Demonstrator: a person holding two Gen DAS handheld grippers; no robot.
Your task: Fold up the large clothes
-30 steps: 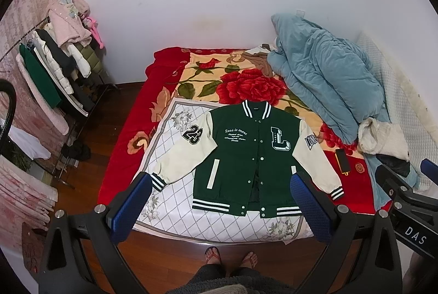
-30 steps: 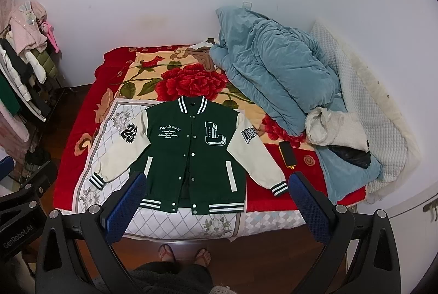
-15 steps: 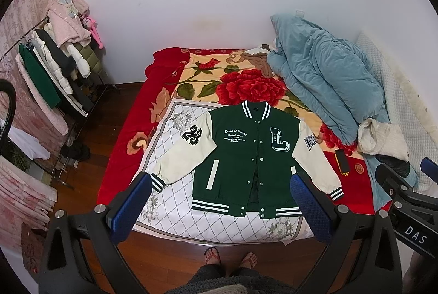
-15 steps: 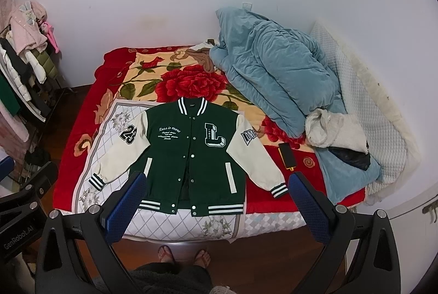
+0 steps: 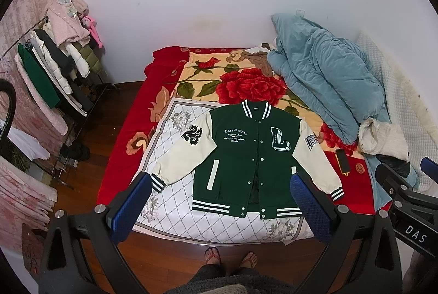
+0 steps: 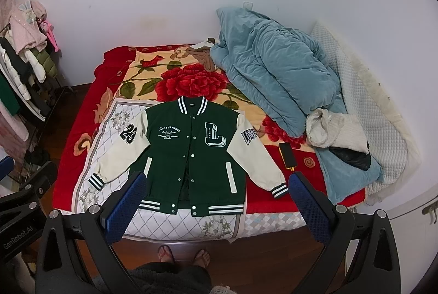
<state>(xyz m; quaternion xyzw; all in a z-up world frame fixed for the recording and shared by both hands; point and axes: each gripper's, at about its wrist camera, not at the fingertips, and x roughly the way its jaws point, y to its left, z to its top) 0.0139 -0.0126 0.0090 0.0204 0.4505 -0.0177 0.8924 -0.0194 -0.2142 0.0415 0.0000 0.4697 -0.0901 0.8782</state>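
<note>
Green varsity jacket [image 5: 250, 160] spread flat, front up, on the bed [image 5: 128, 135]; I hold my left gripper [image 5: 219, 205] and right gripper [image 6: 216, 202] above it, both wide open, empty

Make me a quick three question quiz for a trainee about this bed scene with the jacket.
1. True or false: the varsity jacket lies spread flat, front up, sleeves out.
2. What lies on the bed just past the sleeve with the word patch: A phone, B shoe, C book?
3. Fill in: the left gripper and right gripper are both ____, holding nothing.

Key: 1 true; 2 A; 3 open.
</note>
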